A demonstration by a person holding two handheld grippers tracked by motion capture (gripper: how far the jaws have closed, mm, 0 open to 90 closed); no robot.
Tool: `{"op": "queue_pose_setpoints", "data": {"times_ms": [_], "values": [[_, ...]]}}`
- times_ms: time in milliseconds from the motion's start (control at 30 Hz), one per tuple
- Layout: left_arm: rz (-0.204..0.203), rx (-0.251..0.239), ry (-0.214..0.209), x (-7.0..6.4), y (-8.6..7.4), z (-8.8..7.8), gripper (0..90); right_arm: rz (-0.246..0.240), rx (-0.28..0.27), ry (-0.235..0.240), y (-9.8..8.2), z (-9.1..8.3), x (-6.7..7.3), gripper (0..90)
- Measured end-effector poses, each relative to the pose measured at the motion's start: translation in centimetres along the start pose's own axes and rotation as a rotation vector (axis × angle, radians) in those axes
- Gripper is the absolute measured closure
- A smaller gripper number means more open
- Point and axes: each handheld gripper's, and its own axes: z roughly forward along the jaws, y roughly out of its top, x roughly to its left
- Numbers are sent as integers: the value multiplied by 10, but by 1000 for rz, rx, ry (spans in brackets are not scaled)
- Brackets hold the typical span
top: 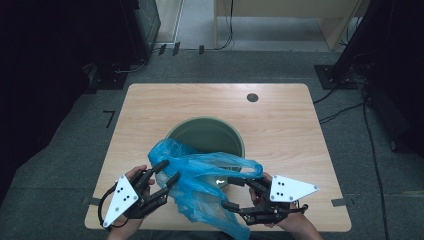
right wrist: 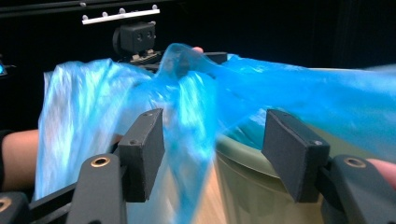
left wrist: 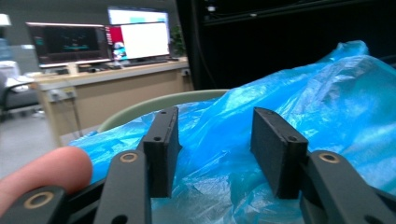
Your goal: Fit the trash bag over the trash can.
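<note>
No readable writing on anything. Blue plastic bag (top: 200, 180) draped over near rim of green bucket (top: 235, 137), mid tabletop (top: 280, 115). My left gripper (top: 164, 176) fingers apart, bag between, unclamped. Right gripper (top: 234, 194) fingers apart near bag's right edge. Far monitors (left wrist: 100, 39) illegible.

We see the blue bag (top: 210, 190) cover the near rim of the green bin (top: 200, 131); its lower tip runs off the bottom edge. In the right gripper view, the plastic is smeared with blur.
</note>
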Motion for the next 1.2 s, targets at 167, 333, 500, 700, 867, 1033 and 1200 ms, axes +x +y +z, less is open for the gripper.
{"op": "queue_pose_setpoints", "data": {"times_ms": [167,333,500,700,867,1033,1200], "values": [[-15,-13,44,-6,1,4,643,-57,10,-43,-4,9,7,629],[3,5,131,-8,7,7,665,-94,24,-194,-3,18,11,887],[-79,-39,169,8,15,-3,613,-125,3,-288,0,14,8,900],[-112,-69,137,16,18,-10,686,-156,-28,-380,5,4,2,900],[-108,-87,80,22,19,-18,735,-185,-28,-455,7,-11,-6,900],[-91,-72,58,27,20,-26,781,-173,-44,-521,10,-33,-17,900],[-135,-76,33,28,25,-27,783,-154,-68,-520,14,-49,-20,900]]}}
